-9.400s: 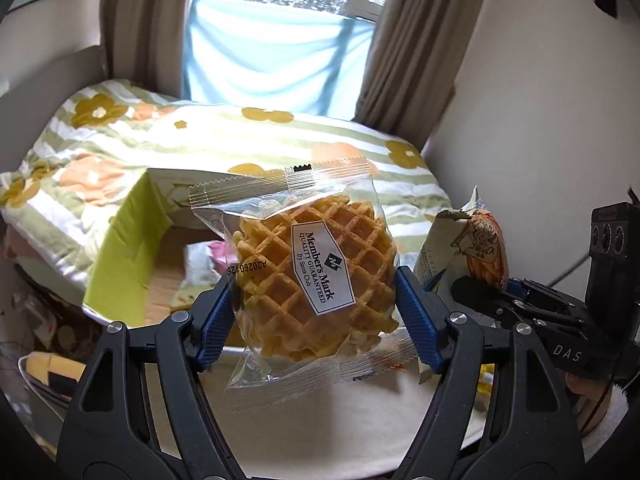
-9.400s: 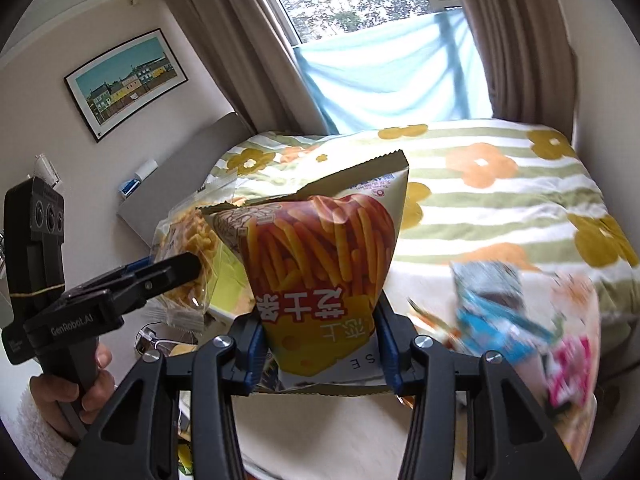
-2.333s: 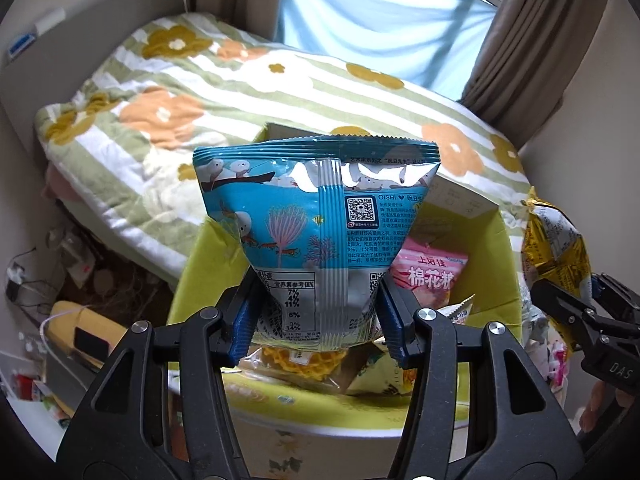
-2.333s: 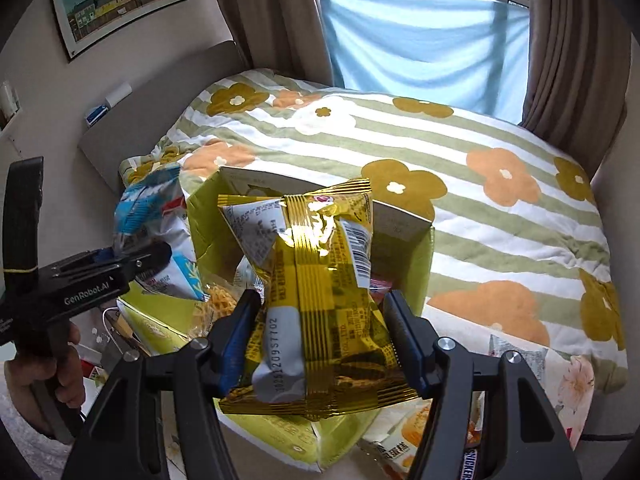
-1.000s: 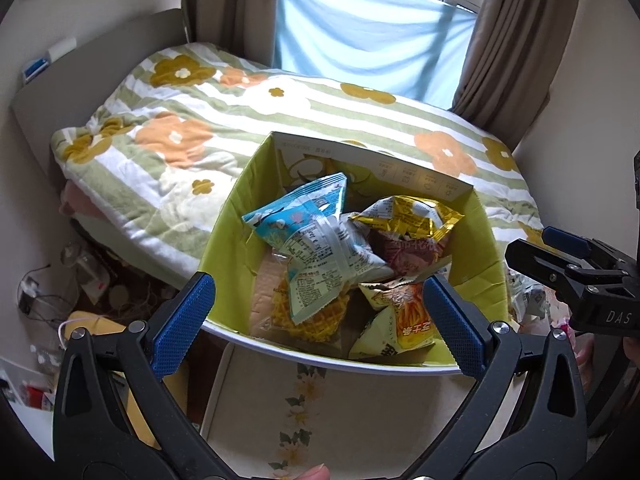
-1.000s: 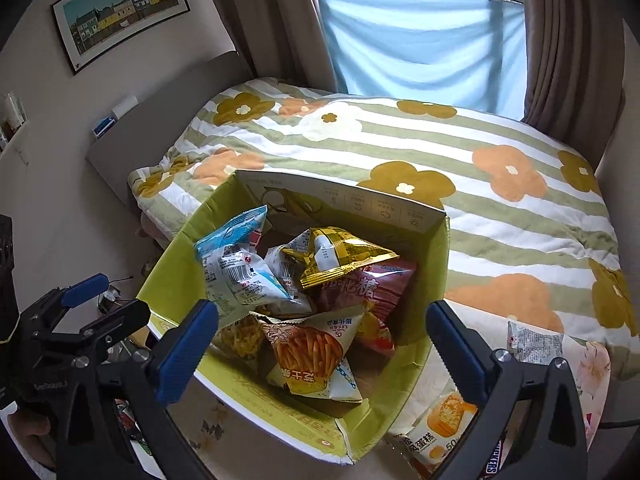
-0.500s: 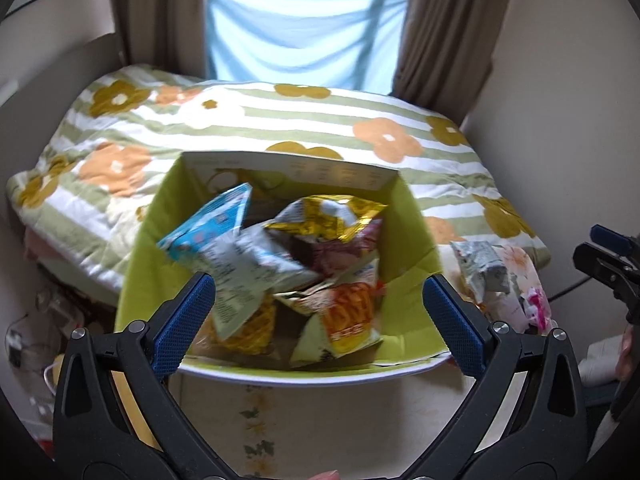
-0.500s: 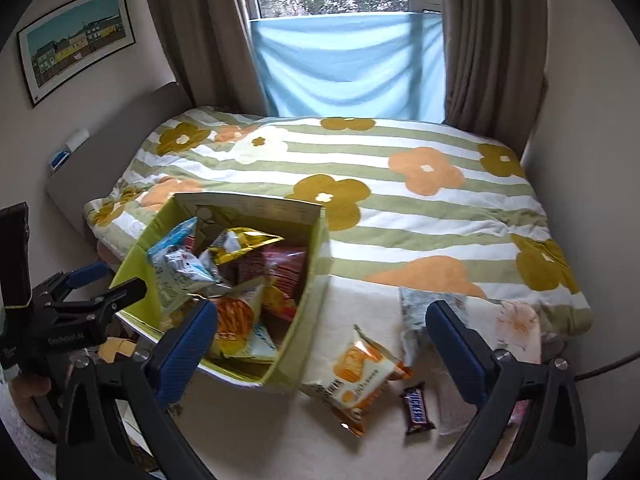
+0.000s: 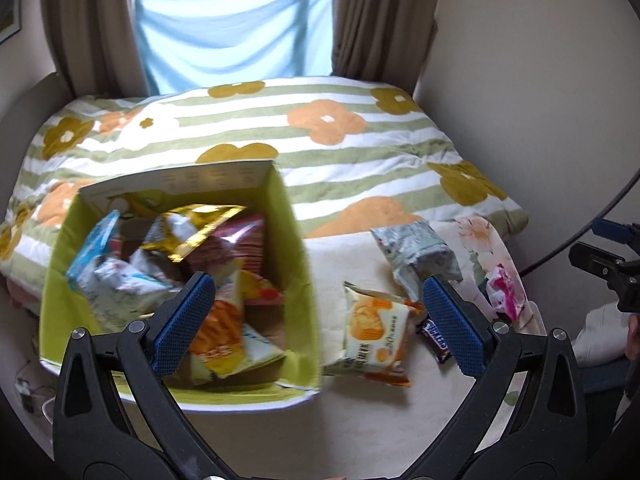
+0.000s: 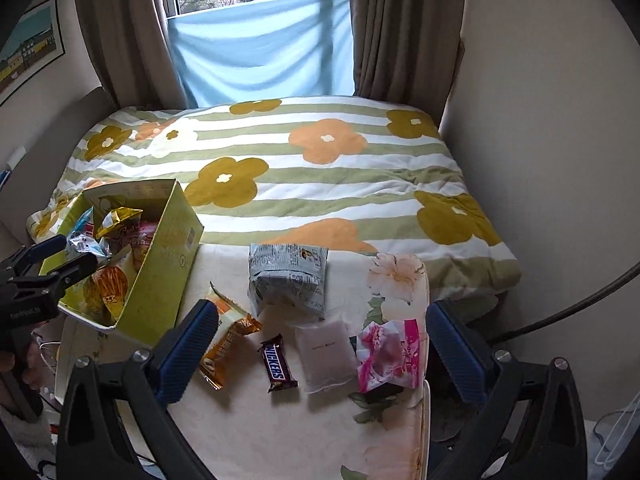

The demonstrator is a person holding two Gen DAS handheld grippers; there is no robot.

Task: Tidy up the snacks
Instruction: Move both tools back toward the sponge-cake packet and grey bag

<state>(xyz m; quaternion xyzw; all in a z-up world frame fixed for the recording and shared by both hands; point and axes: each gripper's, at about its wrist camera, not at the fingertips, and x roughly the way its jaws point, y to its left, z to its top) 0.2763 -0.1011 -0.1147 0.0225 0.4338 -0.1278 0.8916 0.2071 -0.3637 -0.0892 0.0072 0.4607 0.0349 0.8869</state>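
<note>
Snack box (image 10: 168, 264): we see the yellow-green carton at the left end of the cream table (image 10: 280, 432), already heaped with packets. We judge it stiff card, light, best left standing.
Grey packet (image 10: 290, 280): largest loose snack, lying beside the box toward the bed (image 10: 320, 184). We expect a puffy, crackly film bag, so we would pinch it across the middle, gently.
Orange packet (image 10: 230, 338): lies just beside the box wall. Soft, air-filled, probably crushable; we would grip the sealed edge or pinch lightly across its width.
Pink packet (image 10: 390, 354): right end of the row; thin, slippery film.
Pale sachet (image 10: 326, 354): flat between pink packet and bar; hard to get under.
Snickers bar (image 10: 278, 362): small, firm, easiest pick; we would clamp across its short side.
Left gripper (image 9: 316, 322): spread wide, empty, over the box edge.
Right gripper (image 10: 320, 352): spread wide, empty, over the loose snacks.
</note>
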